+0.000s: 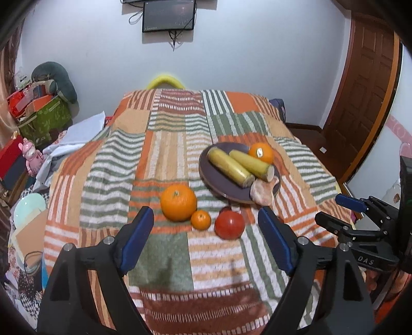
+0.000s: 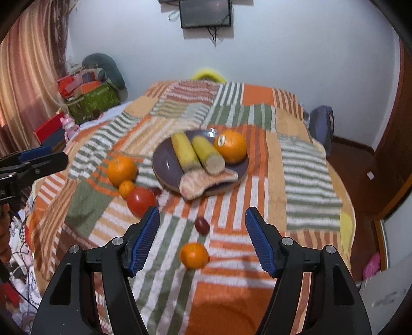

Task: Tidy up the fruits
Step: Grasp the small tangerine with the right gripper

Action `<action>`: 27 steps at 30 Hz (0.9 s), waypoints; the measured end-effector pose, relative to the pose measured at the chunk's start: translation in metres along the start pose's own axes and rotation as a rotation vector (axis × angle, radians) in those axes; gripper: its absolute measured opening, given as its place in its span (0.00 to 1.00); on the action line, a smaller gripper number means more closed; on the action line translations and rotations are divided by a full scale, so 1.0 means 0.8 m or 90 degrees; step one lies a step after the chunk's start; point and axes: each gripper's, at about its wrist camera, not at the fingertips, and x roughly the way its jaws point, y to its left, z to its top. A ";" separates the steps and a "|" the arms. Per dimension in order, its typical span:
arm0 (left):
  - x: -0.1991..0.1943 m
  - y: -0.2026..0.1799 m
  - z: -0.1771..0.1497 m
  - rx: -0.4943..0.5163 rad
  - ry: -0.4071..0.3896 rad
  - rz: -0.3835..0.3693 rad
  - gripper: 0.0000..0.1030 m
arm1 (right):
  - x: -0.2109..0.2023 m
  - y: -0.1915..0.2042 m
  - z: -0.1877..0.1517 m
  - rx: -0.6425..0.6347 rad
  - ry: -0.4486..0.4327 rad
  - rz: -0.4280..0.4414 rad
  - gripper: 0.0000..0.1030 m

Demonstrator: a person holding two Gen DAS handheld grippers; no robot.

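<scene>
A dark purple plate (image 1: 213,177) (image 2: 164,165) on the striped cloth holds two yellow corn cobs (image 1: 230,166) (image 2: 185,150), an orange with a sticker (image 1: 261,152) (image 2: 231,146) and a pale piece of ginger (image 1: 262,192) (image 2: 203,181). In front of it lie a large orange (image 1: 178,202) (image 2: 121,170), a small orange (image 1: 200,219) (image 2: 126,188) and a red tomato (image 1: 229,224) (image 2: 141,200). Another small orange (image 2: 194,255) and a dark red fruit (image 2: 202,224) lie nearer my right gripper. My left gripper (image 1: 206,232) is open and empty above the cloth. My right gripper (image 2: 202,232) is open and empty.
The table (image 1: 164,154) is round under a patchwork cloth. Boxes and bags (image 1: 41,110) pile up at the left. A wooden door (image 1: 360,103) stands at the right. A screen (image 1: 168,15) hangs on the back wall. The right gripper shows at the right edge of the left wrist view (image 1: 360,214).
</scene>
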 end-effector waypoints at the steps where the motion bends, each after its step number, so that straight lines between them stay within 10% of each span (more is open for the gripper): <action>1: 0.004 0.000 -0.005 0.001 0.008 -0.001 0.81 | 0.001 -0.002 -0.005 0.003 0.006 0.001 0.64; 16: 0.085 -0.006 -0.049 -0.004 0.108 -0.029 0.81 | 0.054 -0.011 -0.044 0.026 0.109 0.026 0.63; 27: 0.121 -0.015 -0.053 0.013 0.128 -0.049 0.75 | 0.087 -0.001 -0.051 0.020 0.151 0.080 0.34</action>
